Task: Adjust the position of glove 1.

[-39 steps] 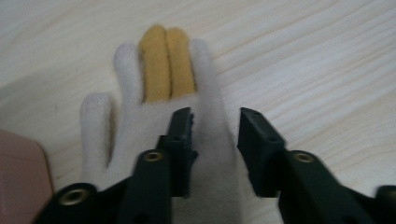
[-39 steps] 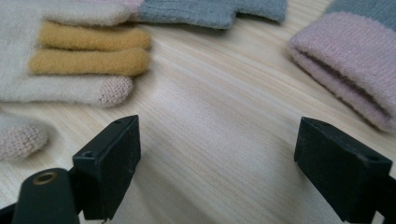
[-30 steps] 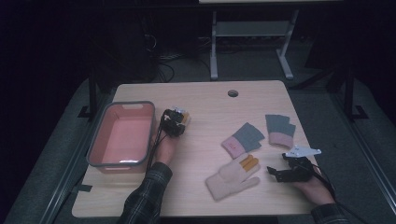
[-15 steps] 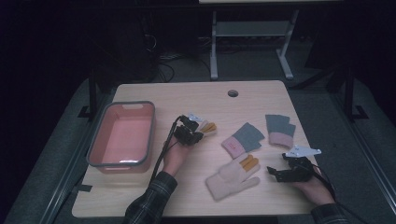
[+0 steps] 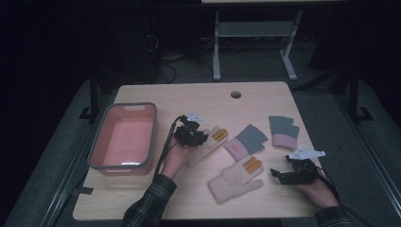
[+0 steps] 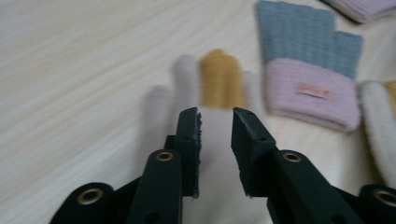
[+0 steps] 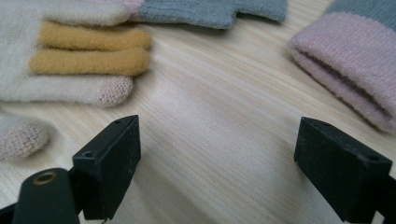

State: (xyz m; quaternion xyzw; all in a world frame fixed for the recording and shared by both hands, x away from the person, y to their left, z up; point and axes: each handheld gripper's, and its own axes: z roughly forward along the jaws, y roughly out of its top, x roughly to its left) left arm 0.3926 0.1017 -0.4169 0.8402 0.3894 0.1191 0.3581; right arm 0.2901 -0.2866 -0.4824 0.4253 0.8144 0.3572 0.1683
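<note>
Wood-look table (image 5: 198, 99) carries four gloves and a pink bin w/ grey rim (image 5: 124, 136) at its left side. The bin looks empty inside.

Left gripper (image 5: 204, 138) sits at the table centre, just right of the bin, held by the left hand (image 5: 176, 158) in a plaid sleeve (image 5: 149, 208). It is over a cream glove w/ mustard fingers (image 5: 210, 142). In the left gripper view the jaws are narrowed to a small gap, not pressed together, and the cream glove (image 6: 205, 93) lies blurred under and beyond the tips. I cannot tell if the tips touch the glove or hang just above it.

Right gripper (image 5: 275, 173) is near the right front edge, lying low over the table, pointing left toward a second cream glove (image 5: 234, 178). Its jaws are spread wide in the right gripper view, w/ bare wood between them. The second cream glove's (image 7: 70, 56) mustard fingers are just beyond the left jaw.

Two grey-and-pink fingerless gloves lie farther: one (image 5: 246, 141) between the two cream gloves, the other (image 5: 284, 132) to the right, approx. beyond the right gripper. In the right gripper view its pink cuff (image 7: 350, 74) is beyond the right jaw.
</note>
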